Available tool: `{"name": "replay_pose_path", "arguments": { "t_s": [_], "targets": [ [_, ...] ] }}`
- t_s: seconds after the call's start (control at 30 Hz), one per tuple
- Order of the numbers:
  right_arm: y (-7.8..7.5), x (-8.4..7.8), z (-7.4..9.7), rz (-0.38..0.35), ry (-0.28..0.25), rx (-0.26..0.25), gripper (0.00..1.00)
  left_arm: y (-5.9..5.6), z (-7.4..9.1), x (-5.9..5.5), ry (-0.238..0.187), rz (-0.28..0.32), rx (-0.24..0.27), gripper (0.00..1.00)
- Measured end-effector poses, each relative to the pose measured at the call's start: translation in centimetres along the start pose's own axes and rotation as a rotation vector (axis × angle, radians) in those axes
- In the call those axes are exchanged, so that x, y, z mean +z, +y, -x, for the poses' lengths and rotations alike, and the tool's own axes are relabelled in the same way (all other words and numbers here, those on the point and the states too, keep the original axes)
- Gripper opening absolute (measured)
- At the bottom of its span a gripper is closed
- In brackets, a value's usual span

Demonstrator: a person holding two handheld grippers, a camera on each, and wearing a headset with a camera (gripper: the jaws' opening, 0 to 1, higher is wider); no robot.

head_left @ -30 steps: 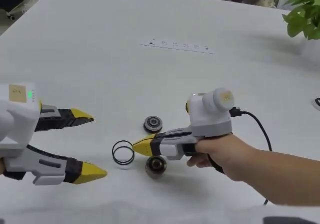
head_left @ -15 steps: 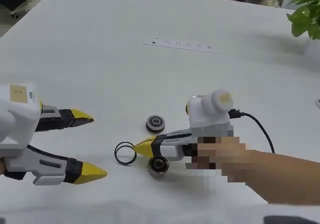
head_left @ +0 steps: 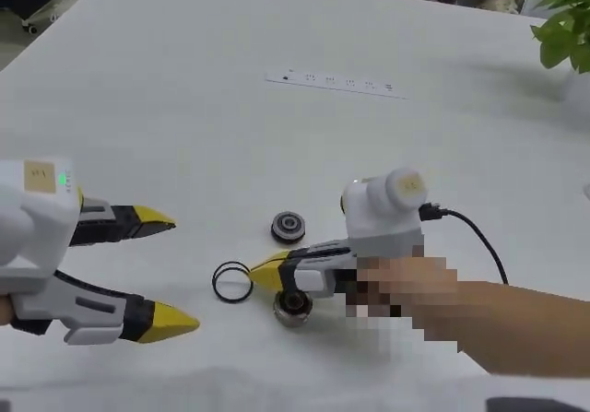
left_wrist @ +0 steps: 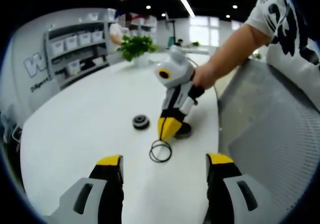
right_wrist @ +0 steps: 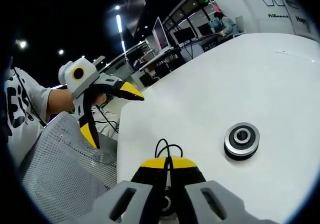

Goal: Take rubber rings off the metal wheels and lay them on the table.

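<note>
Rubber ring [head_left: 215, 283], a thin black loop, lies flat on the white counter [head_left: 230, 108] just ahead of the right tool [head_left: 261, 272], whose yellow-tipped jaws are pressed together and touch its edge. One dark metal wheel [head_left: 292, 305] sits just beside that tool; a second wheel [head_left: 288, 227], silver-rimmed, stands apart behind it. The left tool [head_left: 171, 269] hovers nearby, jaws spread wide, holding nothing.

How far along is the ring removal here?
Done: a black rubber ring is off, resting on the table. In hand: the right gripper, shut, pinches its edge; the left gripper is open. Left: release it; whether the far wheel or near wheel carries a ring is unclear.
</note>
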State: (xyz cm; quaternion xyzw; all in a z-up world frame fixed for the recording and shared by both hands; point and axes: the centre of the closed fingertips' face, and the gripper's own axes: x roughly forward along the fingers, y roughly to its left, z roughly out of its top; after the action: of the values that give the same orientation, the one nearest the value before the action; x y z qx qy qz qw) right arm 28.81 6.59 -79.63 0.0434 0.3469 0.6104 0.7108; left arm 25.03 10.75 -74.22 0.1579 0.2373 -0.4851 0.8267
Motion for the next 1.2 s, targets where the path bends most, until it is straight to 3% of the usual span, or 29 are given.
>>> {"name": "replay_pose_path", "arguments": {
  "t_s": [0.67, 1.2],
  "targets": [
    [-0.7, -0.2, 0.2, 0.032, 0.006, -0.035, 0.14, -0.3, -0.6, 0.2, 0.015, -0.004, -0.021, 0.68],
    [-0.1, 1.8, 2.2, 0.085, -0.036, -0.040, 0.19, 0.7, -1.0, 1.3, 0.004, -0.003, -0.008, 0.66]
  ]
}}
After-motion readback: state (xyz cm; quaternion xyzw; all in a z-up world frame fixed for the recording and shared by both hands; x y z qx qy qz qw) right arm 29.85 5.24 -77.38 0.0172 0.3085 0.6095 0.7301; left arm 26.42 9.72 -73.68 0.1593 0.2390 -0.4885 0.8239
